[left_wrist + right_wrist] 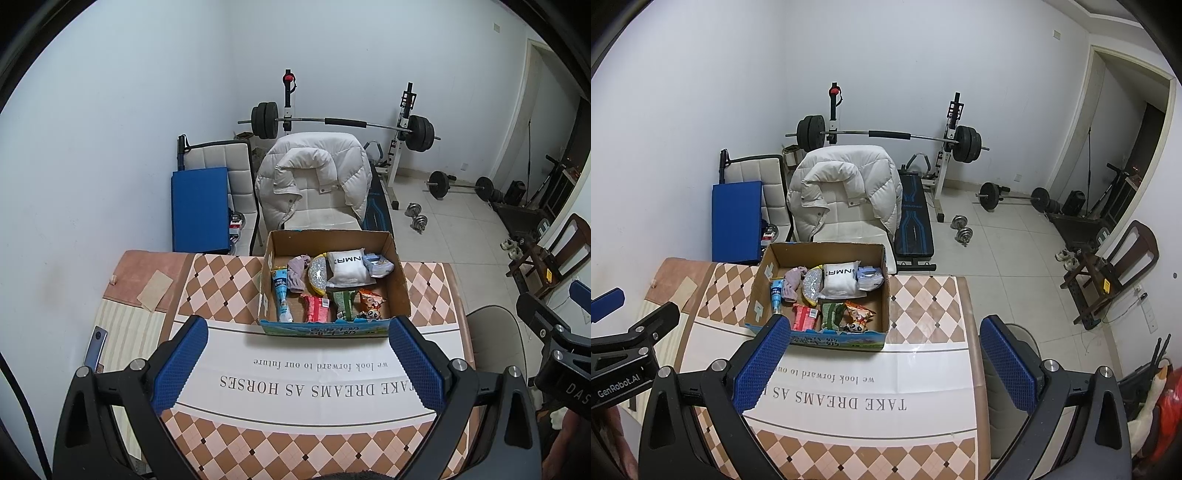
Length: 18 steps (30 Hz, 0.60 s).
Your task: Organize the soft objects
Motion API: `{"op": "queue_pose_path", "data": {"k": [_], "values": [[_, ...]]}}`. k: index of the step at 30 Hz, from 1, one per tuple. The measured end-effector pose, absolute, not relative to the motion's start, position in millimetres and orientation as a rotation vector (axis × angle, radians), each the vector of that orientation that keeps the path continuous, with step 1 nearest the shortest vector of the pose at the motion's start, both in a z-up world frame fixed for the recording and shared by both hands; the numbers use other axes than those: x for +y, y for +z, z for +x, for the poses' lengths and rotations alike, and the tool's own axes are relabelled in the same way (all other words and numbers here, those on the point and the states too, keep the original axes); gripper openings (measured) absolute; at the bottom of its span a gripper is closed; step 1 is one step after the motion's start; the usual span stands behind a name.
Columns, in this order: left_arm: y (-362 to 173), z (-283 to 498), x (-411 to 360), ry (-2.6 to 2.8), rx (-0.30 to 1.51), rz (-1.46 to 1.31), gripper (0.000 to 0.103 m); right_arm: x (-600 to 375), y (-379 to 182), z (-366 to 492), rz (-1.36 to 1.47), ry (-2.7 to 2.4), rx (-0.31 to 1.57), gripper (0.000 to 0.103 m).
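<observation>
Two tools, left tool (297, 363) and right tool (881, 363), hover spread apart and empty near the cardboard box (400, 280) on the tabletop (314, 373); a blue tube (281, 293) inside lies lengthwise near-to-far.

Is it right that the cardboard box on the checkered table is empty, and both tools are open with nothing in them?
Not quite. The cardboard box is not empty: the left wrist view shows a white pillow, a red packet, a blue tube and more inside. The rest is right: it sits on the checkered table, and the left tool and right tool are open, holding nothing.
</observation>
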<state>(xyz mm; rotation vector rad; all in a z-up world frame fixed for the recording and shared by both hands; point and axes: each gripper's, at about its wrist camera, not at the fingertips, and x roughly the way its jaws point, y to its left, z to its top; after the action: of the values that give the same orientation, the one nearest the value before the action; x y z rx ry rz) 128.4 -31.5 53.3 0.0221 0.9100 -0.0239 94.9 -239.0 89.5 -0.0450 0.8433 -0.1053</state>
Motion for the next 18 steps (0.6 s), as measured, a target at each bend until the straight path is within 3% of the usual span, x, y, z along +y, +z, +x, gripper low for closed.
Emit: {"op": "queue_pose_path", "data": {"k": [18], "values": [[52.2,132.6,-37.1,-0.016,0.905,0.019,0.1,-229.6,79.9,88.9,-0.023,-0.11,0.857,0.103]]}}
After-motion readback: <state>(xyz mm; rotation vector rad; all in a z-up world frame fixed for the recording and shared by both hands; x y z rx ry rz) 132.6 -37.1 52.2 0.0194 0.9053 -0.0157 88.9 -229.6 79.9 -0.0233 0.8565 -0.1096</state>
